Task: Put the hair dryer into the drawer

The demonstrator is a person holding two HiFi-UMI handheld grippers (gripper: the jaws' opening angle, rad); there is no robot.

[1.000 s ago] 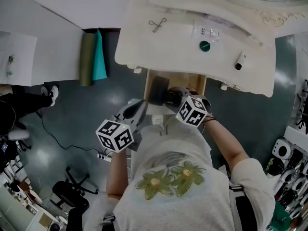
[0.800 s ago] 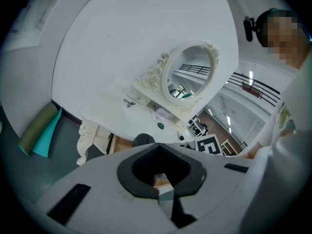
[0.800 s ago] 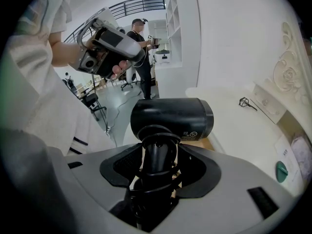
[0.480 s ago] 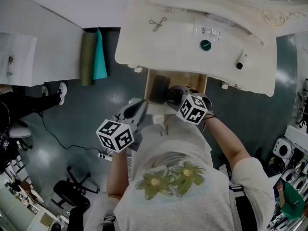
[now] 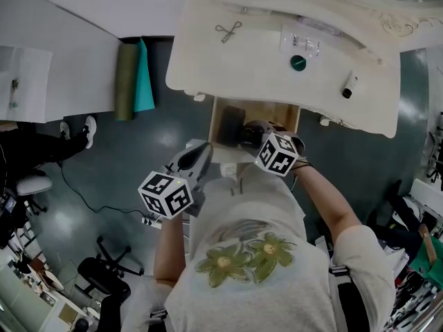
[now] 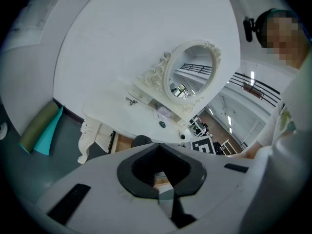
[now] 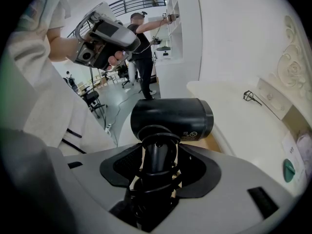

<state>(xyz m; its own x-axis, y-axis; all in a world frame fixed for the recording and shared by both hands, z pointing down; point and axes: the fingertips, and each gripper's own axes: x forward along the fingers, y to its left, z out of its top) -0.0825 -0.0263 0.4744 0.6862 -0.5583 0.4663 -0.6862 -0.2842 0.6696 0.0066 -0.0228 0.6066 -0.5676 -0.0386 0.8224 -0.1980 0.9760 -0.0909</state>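
Note:
The black hair dryer (image 7: 173, 118) sits crosswise just ahead of my right gripper (image 7: 156, 155), which is shut on its handle, and the coiled cord is bunched between the jaws. From the head view the hair dryer (image 5: 239, 128) hangs over the open wooden drawer (image 5: 285, 116) under the white dressing table (image 5: 208, 68), with the right gripper (image 5: 255, 139) right behind it. My left gripper (image 5: 194, 159) is held lower left of the drawer, away from it. The left gripper (image 6: 158, 172) is shut with nothing in it.
On the tabletop lie a wire hair clip (image 5: 226, 31), a clear case (image 5: 301, 41), a green round lid (image 5: 298, 63) and a small tube (image 5: 349, 85). A rolled green and teal mat (image 5: 133, 81) leans left of the table. An office chair (image 5: 104, 282) and floor cable are behind me.

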